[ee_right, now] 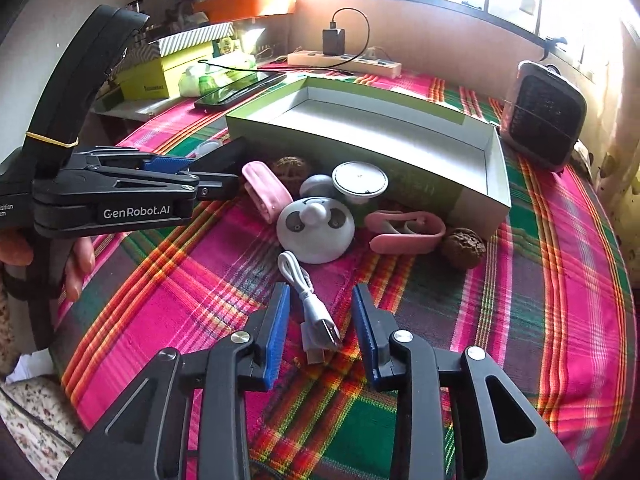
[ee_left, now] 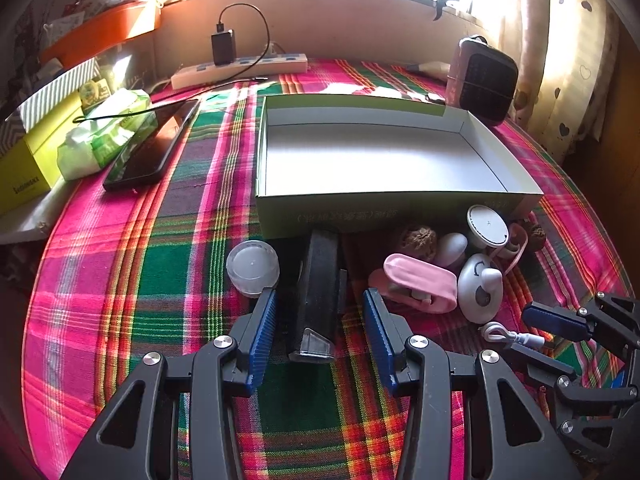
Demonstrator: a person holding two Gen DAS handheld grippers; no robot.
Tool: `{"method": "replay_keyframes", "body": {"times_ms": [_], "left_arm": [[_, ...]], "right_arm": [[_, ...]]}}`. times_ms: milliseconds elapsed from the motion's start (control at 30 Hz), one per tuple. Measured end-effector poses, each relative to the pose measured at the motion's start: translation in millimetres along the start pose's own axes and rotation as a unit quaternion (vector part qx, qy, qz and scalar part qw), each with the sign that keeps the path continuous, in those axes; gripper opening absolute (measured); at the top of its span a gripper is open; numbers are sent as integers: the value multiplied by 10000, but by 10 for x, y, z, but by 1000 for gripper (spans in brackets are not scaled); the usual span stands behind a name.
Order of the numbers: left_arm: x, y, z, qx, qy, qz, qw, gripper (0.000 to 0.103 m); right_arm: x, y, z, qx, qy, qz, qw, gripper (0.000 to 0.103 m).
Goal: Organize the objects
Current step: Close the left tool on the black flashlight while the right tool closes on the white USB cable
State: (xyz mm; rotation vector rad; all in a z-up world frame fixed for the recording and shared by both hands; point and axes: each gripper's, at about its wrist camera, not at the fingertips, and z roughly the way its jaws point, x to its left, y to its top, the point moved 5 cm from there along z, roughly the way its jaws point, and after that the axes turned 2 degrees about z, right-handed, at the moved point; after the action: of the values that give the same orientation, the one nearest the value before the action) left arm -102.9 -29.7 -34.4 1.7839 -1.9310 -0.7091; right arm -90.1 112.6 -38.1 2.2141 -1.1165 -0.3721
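Left wrist view: left gripper (ee_left: 320, 304), ribbed blue pads, fingers apart w/ a black rectangular stapler (ee_left: 319, 288) lying lengthwise between them, clear plastic tip toward the camera; pads not touching it. Translucent round jar (ee_left: 253, 267) just left of the stapler. Centre frame: shallow cardboard box (ee_left: 384, 216), green outside, white matte inside, on the plaid woven cloth (ee_left: 140, 264) covering the worktop. Lower right of box: pink clip (ee_left: 416, 280), white panda-face gadget (ee_left: 478, 286), round white disc (ee_left: 488, 226), wrinkled walnut (ee_left: 418, 240). Right gripper (ee_left: 560, 322) enters at lower right edge; a white coiled USB cable (ee_left: 508, 336) beside it. Upper left: black phone (ee_left: 154, 148), glossy.

Right wrist view: right gripper (ee_right: 322, 316), fingers apart, straddling the USB cable (ee_right: 308, 300), no contact seen. Left gripper (ee_right: 176, 168) at left edge, side-on; its fingers' gap can't be judged here. Box (ee_right: 472, 200) upper centre; panda gadget (ee_right: 316, 230), pink clip (ee_right: 264, 192) and walnut (ee_right: 464, 248) in front of it.
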Motion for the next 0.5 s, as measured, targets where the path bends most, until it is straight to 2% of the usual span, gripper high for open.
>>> {"method": "replay_keyframes", "body": {"times_ms": [100, 233, 300, 500], "left_arm": [[-4, 22, 16, 8, 44, -32, 10000, 42], [-25, 21, 23, 17, 145, 21, 9999, 41], [-16, 25, 22, 21, 225, 16, 9997, 34], [24, 24, 8, 40, 238, 6, 9997, 21]], "right_arm": [[-33, 3, -5, -16, -14, 94, 10000, 22], [-27, -21, -20, -70, -25, 121, 9999, 20], [-15, -34, -29, -96, -65, 100, 9999, 19], [-36, -33, -36, -125, 24, 250, 9996, 14]]}}
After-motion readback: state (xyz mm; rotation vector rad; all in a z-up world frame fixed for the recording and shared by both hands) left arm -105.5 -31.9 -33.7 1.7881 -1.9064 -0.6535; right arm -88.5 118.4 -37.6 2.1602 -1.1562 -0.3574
